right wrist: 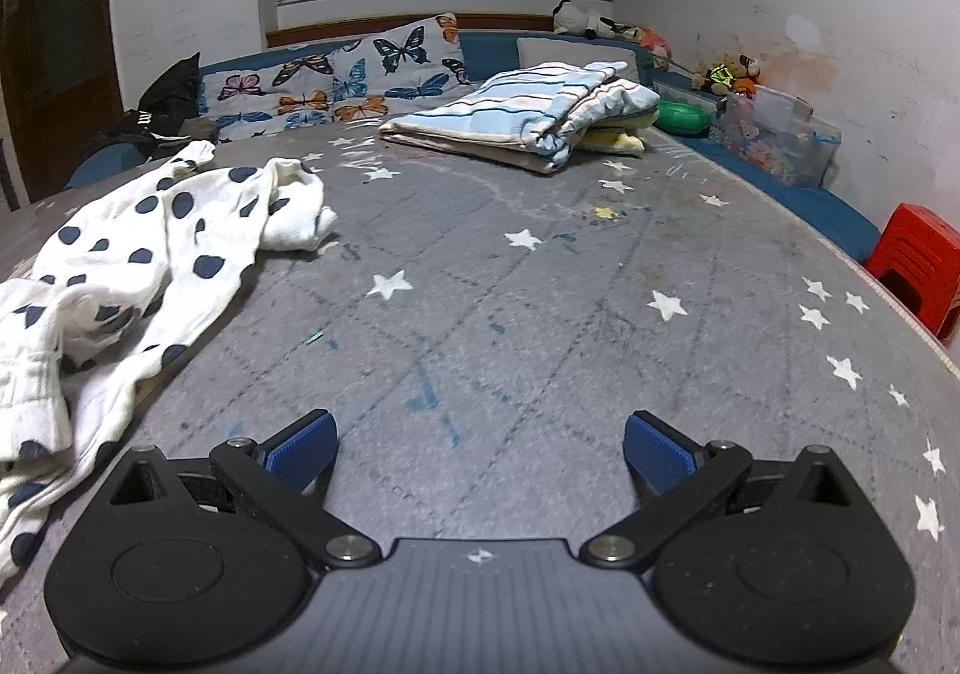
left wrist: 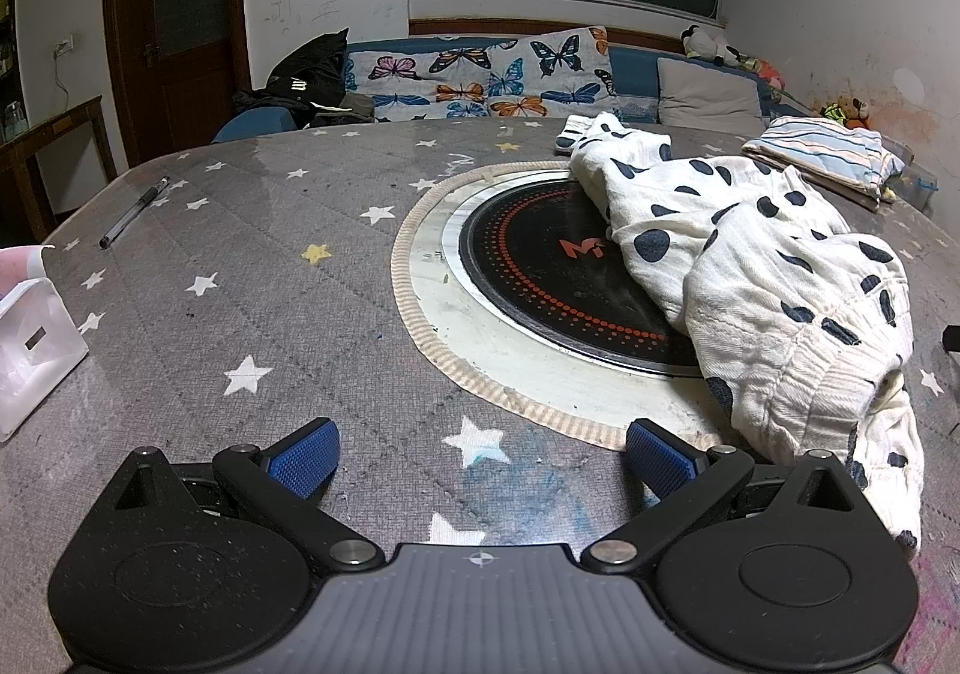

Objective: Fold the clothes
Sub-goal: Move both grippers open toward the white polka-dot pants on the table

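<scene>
**Spotted garment sitting between both grippers, nothing grabbed yet**

Setting is a round table with a grey star-print cover [left wrist: 270, 266], sofa with butterfly cushions [left wrist: 474, 80] behind it.

Left wrist view: the left gripper [left wrist: 483, 455] is spread wide with nothing in it, hovering over bare cover. The white dark-spotted garment [left wrist: 768, 278] lies crumpled ahead and to its right, its long axis running from the near right edge away toward the far side, partly over the black hob [left wrist: 540, 278] set into the table. Its ribbed near end sits just beside the right fingertip.

Right wrist view: the right gripper [right wrist: 480, 452] is also wide and empty. The same garment [right wrist: 138, 260] is off to its left, near end beside the gripper body. A folded striped pile [right wrist: 516, 122] sits far ahead.

My guess: the left one is slightly nearer that end.
</scene>
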